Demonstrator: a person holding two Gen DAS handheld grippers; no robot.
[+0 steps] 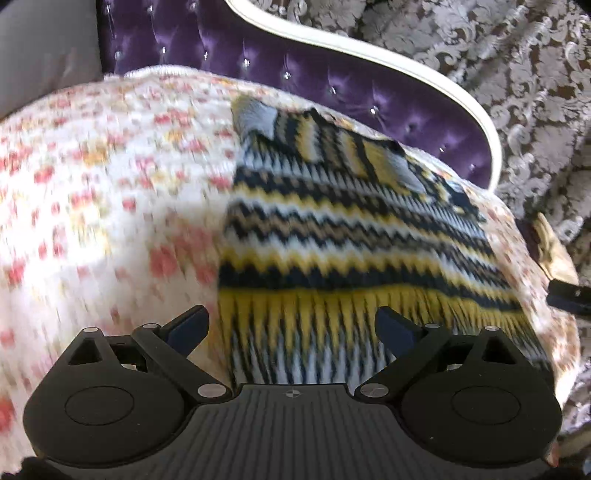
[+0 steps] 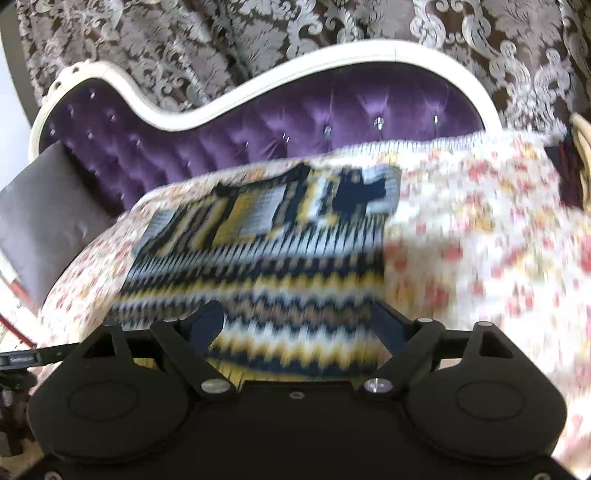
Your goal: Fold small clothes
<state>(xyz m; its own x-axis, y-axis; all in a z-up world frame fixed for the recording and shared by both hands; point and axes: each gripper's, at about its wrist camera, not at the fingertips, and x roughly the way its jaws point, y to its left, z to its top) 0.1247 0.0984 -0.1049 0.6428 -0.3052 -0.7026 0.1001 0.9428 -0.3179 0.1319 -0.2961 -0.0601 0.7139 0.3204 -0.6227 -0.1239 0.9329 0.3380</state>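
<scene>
A small knitted sweater (image 1: 343, 236) with yellow, black, grey and white zigzag stripes lies flat on a floral blanket (image 1: 110, 206); its sleeves look folded across the top. It also shows in the right wrist view (image 2: 280, 258). My left gripper (image 1: 291, 328) is open and empty, just above the sweater's near hem at its left edge. My right gripper (image 2: 299, 325) is open and empty, over the sweater's near edge toward its right side. Both views are motion-blurred.
The blanket (image 2: 480, 236) covers a seat with a purple tufted backrest (image 2: 295, 118) and a curved white frame (image 1: 369, 55). A grey-brown damask curtain (image 2: 258, 33) hangs behind. The other gripper's finger (image 1: 569, 295) shows at the right edge.
</scene>
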